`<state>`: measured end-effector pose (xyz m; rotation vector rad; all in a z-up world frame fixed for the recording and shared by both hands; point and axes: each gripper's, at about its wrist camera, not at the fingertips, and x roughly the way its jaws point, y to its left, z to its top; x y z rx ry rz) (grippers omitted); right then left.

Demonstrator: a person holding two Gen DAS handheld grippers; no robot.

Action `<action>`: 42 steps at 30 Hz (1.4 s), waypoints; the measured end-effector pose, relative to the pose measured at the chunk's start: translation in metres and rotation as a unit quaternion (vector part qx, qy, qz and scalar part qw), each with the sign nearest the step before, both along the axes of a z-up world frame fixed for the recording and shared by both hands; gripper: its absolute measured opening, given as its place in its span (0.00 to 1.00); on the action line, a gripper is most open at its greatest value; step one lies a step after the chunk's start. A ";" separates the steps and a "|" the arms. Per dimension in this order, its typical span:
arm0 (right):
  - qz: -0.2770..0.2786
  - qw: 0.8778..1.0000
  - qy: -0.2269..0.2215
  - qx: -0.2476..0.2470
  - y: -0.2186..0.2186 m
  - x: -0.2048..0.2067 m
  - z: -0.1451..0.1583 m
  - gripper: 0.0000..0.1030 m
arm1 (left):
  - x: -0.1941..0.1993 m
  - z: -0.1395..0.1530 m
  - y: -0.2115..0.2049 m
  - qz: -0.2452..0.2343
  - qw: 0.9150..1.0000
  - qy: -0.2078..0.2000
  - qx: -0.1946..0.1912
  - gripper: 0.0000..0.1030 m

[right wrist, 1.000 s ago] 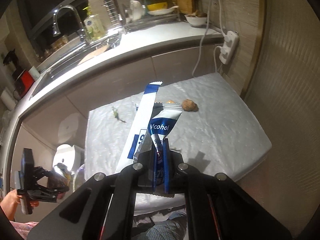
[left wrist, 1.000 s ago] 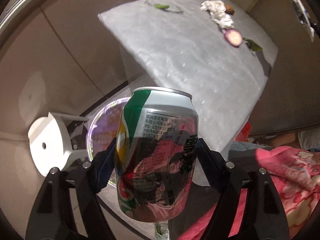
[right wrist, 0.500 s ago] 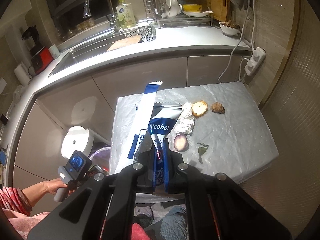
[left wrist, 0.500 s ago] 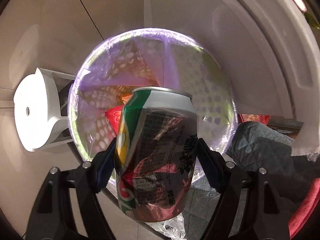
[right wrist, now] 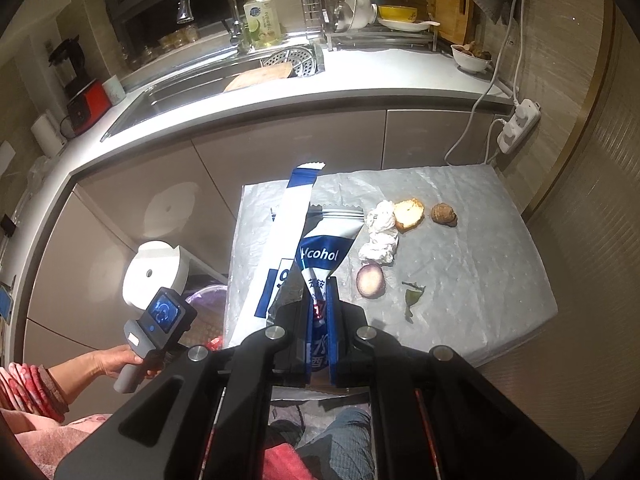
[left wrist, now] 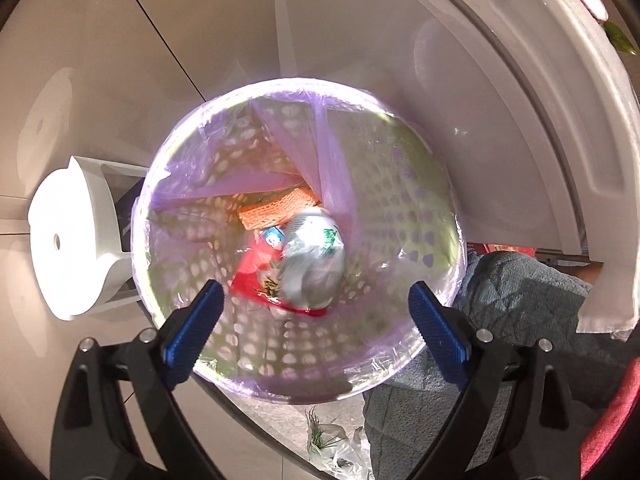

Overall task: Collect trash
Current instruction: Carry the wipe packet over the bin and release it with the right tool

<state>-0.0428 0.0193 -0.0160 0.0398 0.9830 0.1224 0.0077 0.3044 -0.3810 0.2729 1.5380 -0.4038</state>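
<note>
The left gripper (left wrist: pixel 316 322) points straight down over a round perforated waste basket (left wrist: pixel 404 344) lined with a purple plastic bag (left wrist: pixel 280 152). Its jaws have just been opening and now stand wide with nothing between them. A crushed drink can (left wrist: pixel 314 262), blurred in the left wrist view, lies below in the basket on a red wrapper (left wrist: pixel 250 270), beside an orange sponge-like piece (left wrist: pixel 276 208). A white round stand (left wrist: pixel 68 240) sits just beside the basket.

The right gripper (right wrist: pixel 319 312) is clamped on a blue-and-white alcohol wipes packet (right wrist: pixel 320 248), its torn strip (right wrist: pixel 288 232) sticking upward. Beyond it, on the grey padded mat (right wrist: pixel 480 280), lie a crumpled white tissue (right wrist: pixel 380 236), a bread piece (right wrist: pixel 408 214), a brown round lump (right wrist: pixel 444 214), a purple vegetable slice (right wrist: pixel 370 282) and a green leaf (right wrist: pixel 412 298). In the right wrist view, the person's left hand (right wrist: pixel 116 360) holds the other gripper's handle low beside the mat, over the basket.
</note>
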 end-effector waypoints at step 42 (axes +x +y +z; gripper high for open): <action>0.320 0.921 0.218 -0.049 0.304 0.028 -0.301 0.14 | -0.087 0.246 0.089 0.187 0.962 -0.199 0.008 0.93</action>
